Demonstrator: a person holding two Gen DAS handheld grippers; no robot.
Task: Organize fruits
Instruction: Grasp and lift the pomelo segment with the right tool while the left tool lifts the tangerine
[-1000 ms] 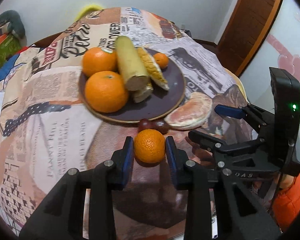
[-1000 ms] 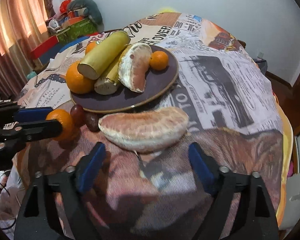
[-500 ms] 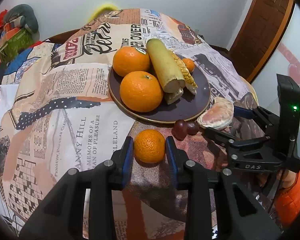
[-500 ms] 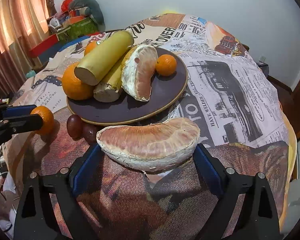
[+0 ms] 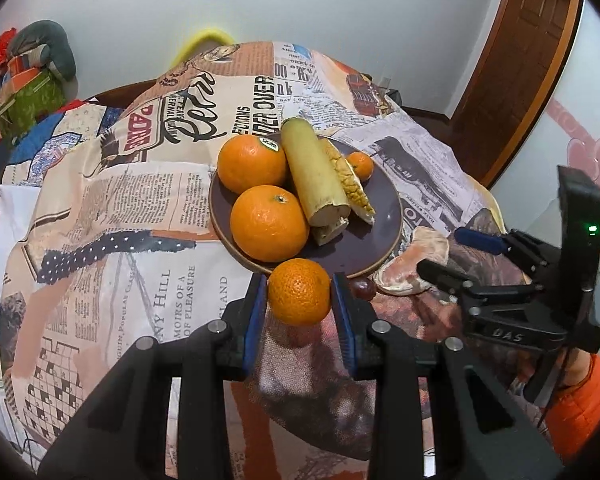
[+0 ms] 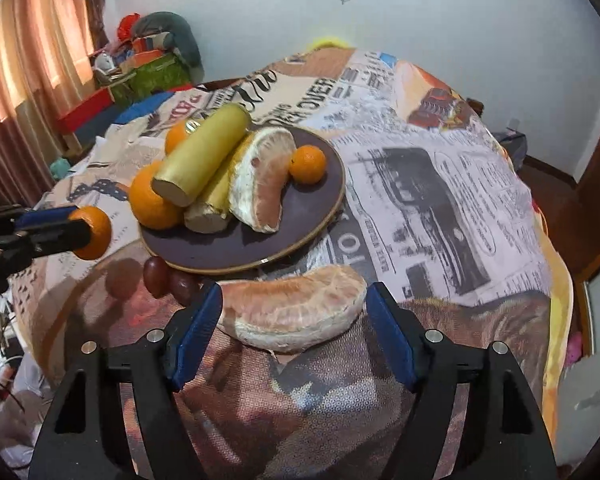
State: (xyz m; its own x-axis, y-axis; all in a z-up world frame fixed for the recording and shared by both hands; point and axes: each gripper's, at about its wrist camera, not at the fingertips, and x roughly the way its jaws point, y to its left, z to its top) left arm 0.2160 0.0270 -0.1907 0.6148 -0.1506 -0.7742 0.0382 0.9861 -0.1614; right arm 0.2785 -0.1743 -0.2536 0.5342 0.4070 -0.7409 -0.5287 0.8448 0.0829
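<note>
- At the near rim of the dark plate [image 5: 384,240], our left gripper [image 5: 299,293] has its blue pads clamped on a small mandarin [image 5: 299,291], held clear of the newspaper-print cloth [image 5: 112,208] and just short of the plate's edge.
- We judge the step in hand to be carrying this fruit onto the plate; done well, it means lifting over the rim and setting down on the bare patch at the front right, not on the pile.
- Beside it, our right gripper [image 6: 294,330] brackets a peeled pomelo wedge [image 6: 292,312] lying on the cloth just off the plate; its fingers stand apart at either end, and we cannot tell whether the pads touch it.
- Already on the plate: two large oranges [image 5: 269,222], two cut sugarcane pieces [image 5: 312,172], another pomelo wedge [image 6: 260,188] and a small mandarin at the back [image 6: 307,164].
- Two dark grapes [image 6: 168,276] sit on the cloth against the rim, between our grippers; we would steer the mandarin clear of them and of the front orange, which crowds the landing spot.
</note>
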